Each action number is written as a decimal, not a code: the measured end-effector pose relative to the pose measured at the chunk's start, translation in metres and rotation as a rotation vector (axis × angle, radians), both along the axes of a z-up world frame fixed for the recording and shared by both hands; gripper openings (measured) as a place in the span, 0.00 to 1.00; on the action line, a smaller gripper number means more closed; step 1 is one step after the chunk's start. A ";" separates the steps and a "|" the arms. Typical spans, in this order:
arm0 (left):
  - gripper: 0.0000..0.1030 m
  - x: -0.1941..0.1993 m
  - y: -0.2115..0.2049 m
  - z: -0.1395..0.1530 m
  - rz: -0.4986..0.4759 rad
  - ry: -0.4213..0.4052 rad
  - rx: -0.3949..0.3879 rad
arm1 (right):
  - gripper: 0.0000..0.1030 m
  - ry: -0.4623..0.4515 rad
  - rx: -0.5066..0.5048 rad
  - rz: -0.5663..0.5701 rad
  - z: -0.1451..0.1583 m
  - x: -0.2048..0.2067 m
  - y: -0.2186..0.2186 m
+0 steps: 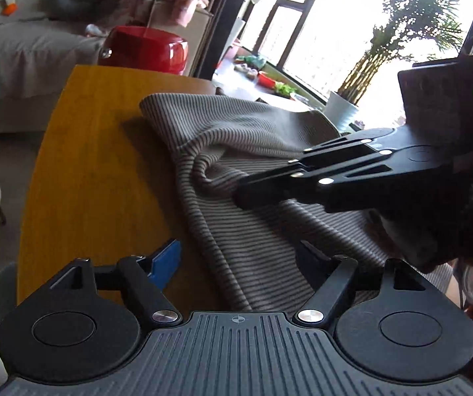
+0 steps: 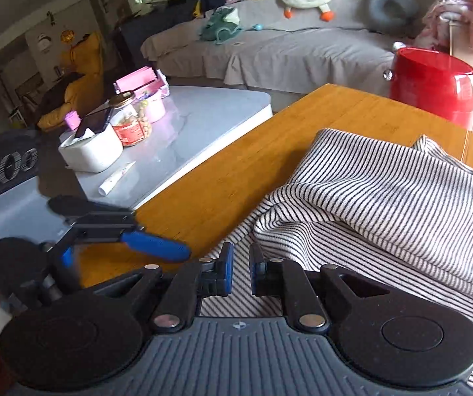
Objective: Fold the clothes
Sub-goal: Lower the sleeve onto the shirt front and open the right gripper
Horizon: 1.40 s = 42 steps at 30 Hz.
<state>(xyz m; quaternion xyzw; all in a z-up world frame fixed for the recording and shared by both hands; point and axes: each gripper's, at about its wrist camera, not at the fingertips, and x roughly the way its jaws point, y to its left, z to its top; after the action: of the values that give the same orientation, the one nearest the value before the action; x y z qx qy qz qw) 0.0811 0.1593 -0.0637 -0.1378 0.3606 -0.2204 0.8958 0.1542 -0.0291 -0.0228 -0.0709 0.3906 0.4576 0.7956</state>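
A grey and white striped garment lies rumpled on the wooden table, with one part folded over the rest. My right gripper tilts down with its tips on the cloth near the front edge. Its jaws stand a narrow gap apart with striped cloth in the gap, and wrinkles curl around the tips. My left gripper is wide open at the garment's left edge. One blue finger is over bare wood and the other is over the cloth.
A red bin stands past the table's far end. A low white table with a jar and boxes sits to the left. A sofa is behind. A potted plant stands by the window.
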 end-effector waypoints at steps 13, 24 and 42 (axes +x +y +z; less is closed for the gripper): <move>0.72 -0.035 -0.032 0.022 -0.030 -0.120 0.128 | 0.29 0.366 0.164 -0.259 -0.003 0.066 -0.007; 0.83 -0.016 -0.071 0.008 -0.194 -0.097 0.054 | 0.31 0.601 0.212 -0.422 -0.031 0.085 -0.013; 0.90 -0.024 -0.073 -0.002 -0.209 -0.063 0.048 | 0.35 0.219 0.123 -0.195 -0.008 0.080 0.007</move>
<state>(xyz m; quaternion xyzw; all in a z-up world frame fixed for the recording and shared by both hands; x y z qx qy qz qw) 0.0570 0.0864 -0.0653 -0.0707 0.3498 -0.3083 0.8818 0.2337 -0.0220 -0.0309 0.0664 0.4513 0.4060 0.7919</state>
